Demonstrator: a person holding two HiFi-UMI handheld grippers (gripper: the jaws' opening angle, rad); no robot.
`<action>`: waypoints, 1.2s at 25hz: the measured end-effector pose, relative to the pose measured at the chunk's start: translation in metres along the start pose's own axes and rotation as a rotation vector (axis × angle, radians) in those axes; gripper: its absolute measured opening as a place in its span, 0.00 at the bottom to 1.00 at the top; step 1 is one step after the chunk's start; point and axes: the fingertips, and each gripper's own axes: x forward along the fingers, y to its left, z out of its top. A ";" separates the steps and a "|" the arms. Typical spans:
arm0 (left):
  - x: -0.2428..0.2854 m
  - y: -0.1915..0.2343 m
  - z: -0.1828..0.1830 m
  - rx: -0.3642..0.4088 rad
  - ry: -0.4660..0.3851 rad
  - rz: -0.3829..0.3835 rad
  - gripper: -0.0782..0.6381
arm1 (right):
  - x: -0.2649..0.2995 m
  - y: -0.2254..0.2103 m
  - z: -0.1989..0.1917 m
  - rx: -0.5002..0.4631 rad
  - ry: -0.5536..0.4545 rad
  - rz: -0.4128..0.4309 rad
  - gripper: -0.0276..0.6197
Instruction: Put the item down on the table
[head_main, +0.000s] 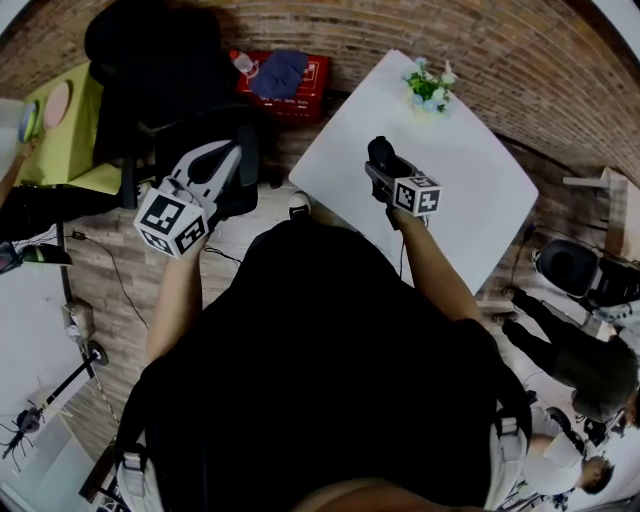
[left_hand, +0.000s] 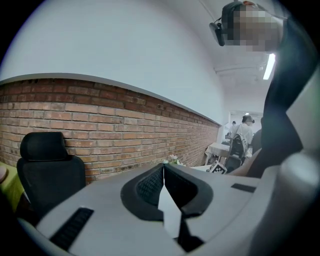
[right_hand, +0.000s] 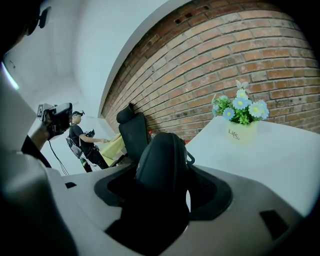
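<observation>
My right gripper (head_main: 381, 168) is shut on a black oval zippered case (head_main: 379, 153), held in the air over the near-left part of the white table (head_main: 470, 180). In the right gripper view the case (right_hand: 162, 162) fills the space between the jaws and stands upright, a small pull loop at its right side; the tabletop (right_hand: 270, 150) lies beyond it. My left gripper (head_main: 236, 152) hangs left of the table over the floor. Its jaws meet with nothing between them in the left gripper view (left_hand: 163, 169).
A small pot of blue and white flowers (head_main: 430, 86) (right_hand: 241, 119) stands at the table's far corner by the brick wall. A black office chair (head_main: 150, 60) (left_hand: 47, 167), a red box (head_main: 310, 85) and a yellow-green table (head_main: 70, 135) are at left. People stand at right (head_main: 575, 365).
</observation>
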 end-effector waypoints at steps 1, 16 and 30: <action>0.000 0.001 0.000 0.001 0.001 0.001 0.13 | 0.002 0.000 -0.003 0.002 0.005 0.001 0.54; 0.003 0.014 -0.008 -0.001 0.020 -0.010 0.13 | 0.026 -0.011 -0.027 0.011 0.078 -0.037 0.54; 0.007 0.033 -0.020 0.009 0.055 -0.016 0.13 | 0.060 -0.013 -0.047 0.032 0.139 -0.035 0.54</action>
